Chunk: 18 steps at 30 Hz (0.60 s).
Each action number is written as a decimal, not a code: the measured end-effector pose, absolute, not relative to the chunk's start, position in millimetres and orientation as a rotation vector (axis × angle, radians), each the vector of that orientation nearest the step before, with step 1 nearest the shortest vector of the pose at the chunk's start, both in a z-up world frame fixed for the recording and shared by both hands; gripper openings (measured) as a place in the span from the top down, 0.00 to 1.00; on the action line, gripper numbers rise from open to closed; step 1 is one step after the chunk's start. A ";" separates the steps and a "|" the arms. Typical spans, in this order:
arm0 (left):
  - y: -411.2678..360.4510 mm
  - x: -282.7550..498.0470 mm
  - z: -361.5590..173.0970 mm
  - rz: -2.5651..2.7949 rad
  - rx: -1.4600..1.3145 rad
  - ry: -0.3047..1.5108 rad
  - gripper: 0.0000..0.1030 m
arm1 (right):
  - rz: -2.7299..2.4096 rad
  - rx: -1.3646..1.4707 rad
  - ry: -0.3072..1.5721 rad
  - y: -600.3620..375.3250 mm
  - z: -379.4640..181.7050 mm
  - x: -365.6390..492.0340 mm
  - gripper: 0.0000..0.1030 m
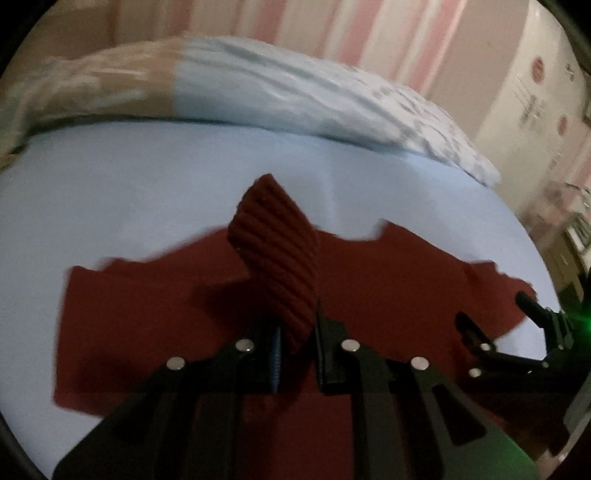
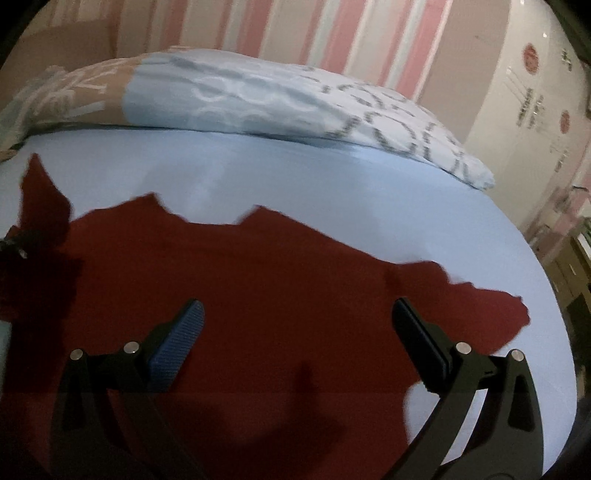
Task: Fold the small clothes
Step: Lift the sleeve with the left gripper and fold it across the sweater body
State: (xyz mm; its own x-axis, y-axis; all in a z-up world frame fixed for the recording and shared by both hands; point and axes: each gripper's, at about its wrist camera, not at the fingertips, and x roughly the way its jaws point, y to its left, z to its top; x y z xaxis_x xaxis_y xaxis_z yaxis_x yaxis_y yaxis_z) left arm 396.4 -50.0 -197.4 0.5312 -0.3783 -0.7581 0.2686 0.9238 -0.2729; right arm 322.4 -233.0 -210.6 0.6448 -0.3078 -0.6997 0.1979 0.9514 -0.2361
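A dark red knit garment (image 1: 388, 295) lies spread on a light blue bed sheet (image 1: 147, 192). My left gripper (image 1: 297, 332) is shut on a ribbed cuff or hem of the garment (image 1: 277, 258), which stands up lifted between the fingers. My right gripper (image 2: 295, 332) is open and empty, held just above the middle of the garment (image 2: 258, 280); it also shows at the right edge of the left wrist view (image 1: 509, 321). The left gripper shows at the far left of the right wrist view (image 2: 14, 247), holding the raised red cloth (image 2: 40, 192).
A patterned blue, white and tan duvet (image 2: 258, 96) is bunched along the far side of the bed. Behind it is a pink-striped wall (image 2: 332, 33). A white wardrobe (image 2: 535, 103) stands at the right, past the bed edge.
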 end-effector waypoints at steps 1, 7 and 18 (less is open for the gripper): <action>-66.6 401.2 -199.5 -0.408 -0.126 0.946 0.86 | -0.308 -0.141 0.821 -245.1 -211.4 319.7 0.03; -145.5 408.5 -202.4 -0.522 -0.101 0.948 0.86 | -0.419 -0.111 0.847 -306.1 -218.2 305.6 0.03; -107.5 364.7 -219.3 -0.422 -0.022 0.890 0.22 | -0.407 -0.027 0.864 -324.4 -225.2 293.3 0.03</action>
State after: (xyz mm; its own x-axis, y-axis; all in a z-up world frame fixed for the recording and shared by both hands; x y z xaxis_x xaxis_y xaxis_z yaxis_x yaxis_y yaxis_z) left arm 364.7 -107.5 -219.3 0.5531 -0.3657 -0.7486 0.3475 0.9179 -0.1917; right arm 293.3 -324.4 -225.2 0.5777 -0.3581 -0.7335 0.3368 0.9231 -0.1854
